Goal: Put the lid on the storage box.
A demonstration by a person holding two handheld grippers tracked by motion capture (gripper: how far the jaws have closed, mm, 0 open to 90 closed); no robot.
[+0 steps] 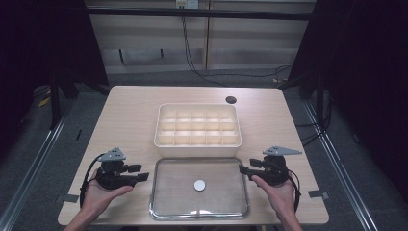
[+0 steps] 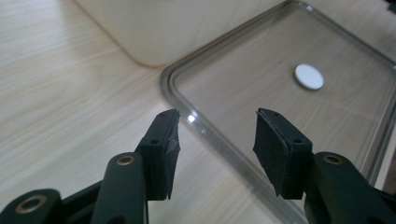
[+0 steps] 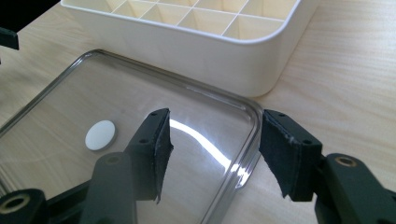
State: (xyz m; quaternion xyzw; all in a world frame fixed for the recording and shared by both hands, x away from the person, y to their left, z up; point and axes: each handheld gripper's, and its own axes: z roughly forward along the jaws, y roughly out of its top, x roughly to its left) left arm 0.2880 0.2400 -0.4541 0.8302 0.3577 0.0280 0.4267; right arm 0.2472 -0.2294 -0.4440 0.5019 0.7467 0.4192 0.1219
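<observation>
white disc [image 1: 199,185] lies between left tongs [image 1: 143,173] and right tongs [image 1: 243,169].

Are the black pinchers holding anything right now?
No. The left gripper and right gripper both have their jaws open with nothing between them. The white disc lies alone in the clear tray.

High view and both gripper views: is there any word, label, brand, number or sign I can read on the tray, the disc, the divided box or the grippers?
None can be read.
White disc: plain, no marking.
Clear tray: no label on its rim.
Divided box: blank cream walls.
Left gripper and right gripper: black, no lettering to be seen.
Pale fitting on the back wall: too small and blurred to tell whether it bears text.
</observation>
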